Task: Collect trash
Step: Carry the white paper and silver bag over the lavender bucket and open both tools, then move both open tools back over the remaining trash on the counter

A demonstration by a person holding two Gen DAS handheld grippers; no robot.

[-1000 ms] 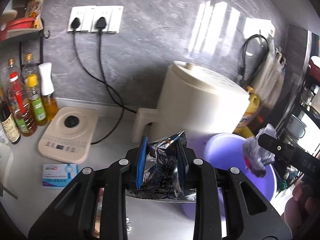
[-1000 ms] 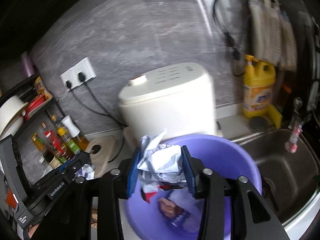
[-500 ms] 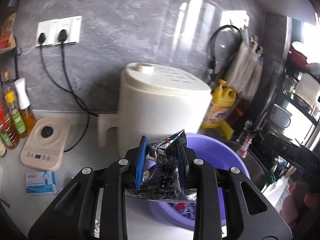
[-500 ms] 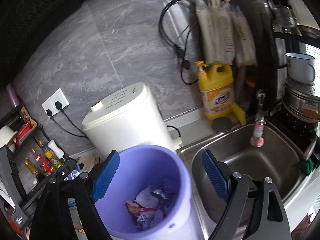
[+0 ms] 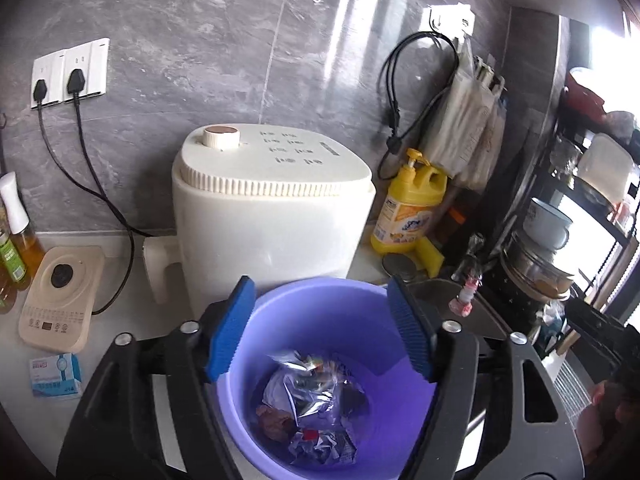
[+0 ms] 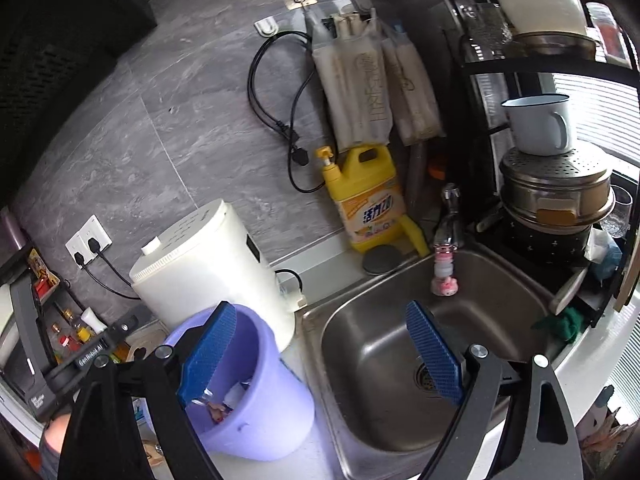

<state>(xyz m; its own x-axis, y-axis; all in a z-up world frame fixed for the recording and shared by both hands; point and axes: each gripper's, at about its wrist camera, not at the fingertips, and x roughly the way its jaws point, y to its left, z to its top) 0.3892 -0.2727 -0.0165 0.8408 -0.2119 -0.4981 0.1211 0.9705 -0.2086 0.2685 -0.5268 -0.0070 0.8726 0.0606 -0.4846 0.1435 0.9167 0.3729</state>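
Left gripper [image 5: 320, 328]: jaws have just been opening and now stand wide; nothing between the blue pads, which hang straight above the mouth of the purple bin [image 5: 280, 304].

Foil wrapper [image 5: 316, 384]: lies crumpled in the bin bottom on top of the other trash, directly below and ahead of the left fingers, clear of both pads.

Bin position: on the counter, close in front of the white appliance [image 5: 272, 216], just left of the steel sink [image 6: 400, 344].

Right gripper [image 6: 320, 356]: jaws spread wide and empty; its left pad overlaps the bin rim in view, the rest hangs over the sink.

Nearer hand: the left is centred over the bin; the right sits off to the bin's right side.

Remaining trash: none shows on the counter in either view. The small blue-and-white box [image 5: 56, 374] at far left may be litter or a kept item, hard to say.

Next move, as judged: both hands must leave the bin to seek further pieces.
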